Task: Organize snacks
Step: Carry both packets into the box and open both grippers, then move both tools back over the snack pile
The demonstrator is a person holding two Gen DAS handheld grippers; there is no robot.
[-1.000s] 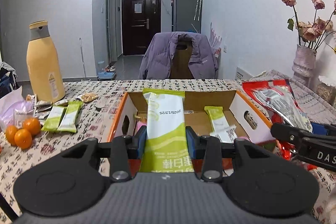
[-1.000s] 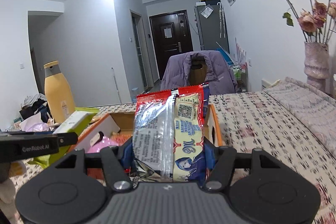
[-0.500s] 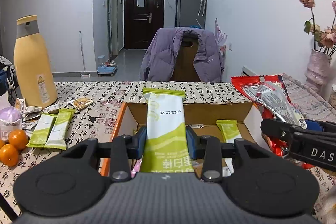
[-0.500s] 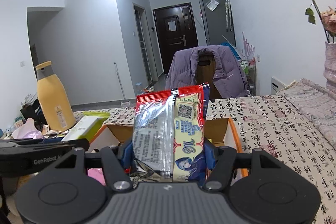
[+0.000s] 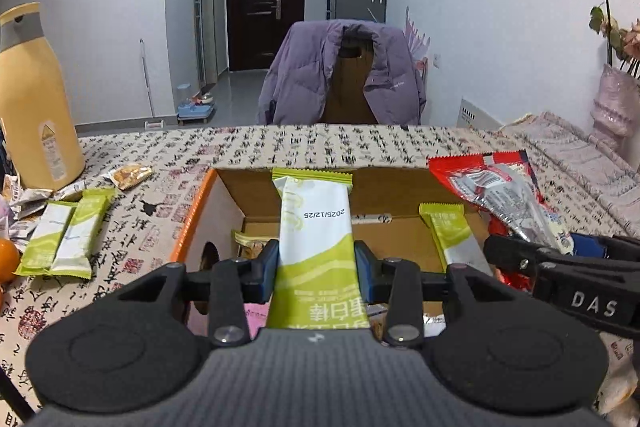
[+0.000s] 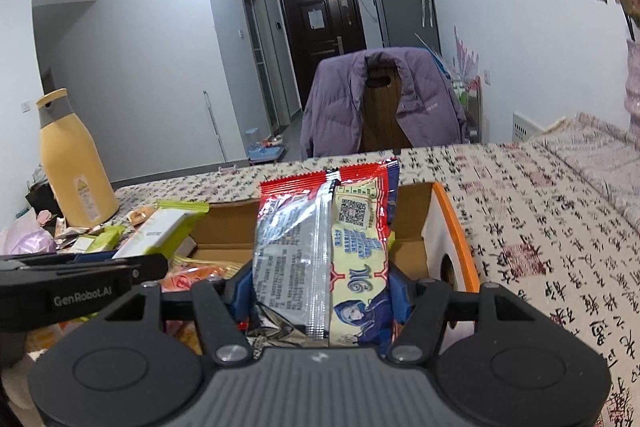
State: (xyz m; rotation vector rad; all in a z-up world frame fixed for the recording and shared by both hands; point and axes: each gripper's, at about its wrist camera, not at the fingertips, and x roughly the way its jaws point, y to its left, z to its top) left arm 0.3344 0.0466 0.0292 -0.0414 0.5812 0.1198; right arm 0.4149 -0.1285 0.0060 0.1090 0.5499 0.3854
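Observation:
My left gripper (image 5: 316, 269) is shut on a green and white snack bar (image 5: 316, 227) and holds it upright over the near side of an open cardboard box (image 5: 200, 211) with orange rims. My right gripper (image 6: 320, 287) is shut on a red and silver snack bag (image 6: 320, 231) above the same box (image 6: 452, 223), just to the right of the left gripper. The bag also shows in the left wrist view (image 5: 500, 191). Inside the box lie another green bar (image 5: 452, 235) and more packets.
Two green bars (image 5: 64, 235) and small packets (image 5: 130, 174) lie on the patterned tablecloth left of the box. A tall yellow bottle (image 5: 34, 107) stands at far left, an orange (image 5: 6, 261) near it. A chair with a purple jacket (image 5: 344, 75) faces the table's far edge. A vase (image 5: 616, 107) stands at right.
Both grippers have moved forward and lower toward the box, each still holding its snack. The box now fills more of both views.

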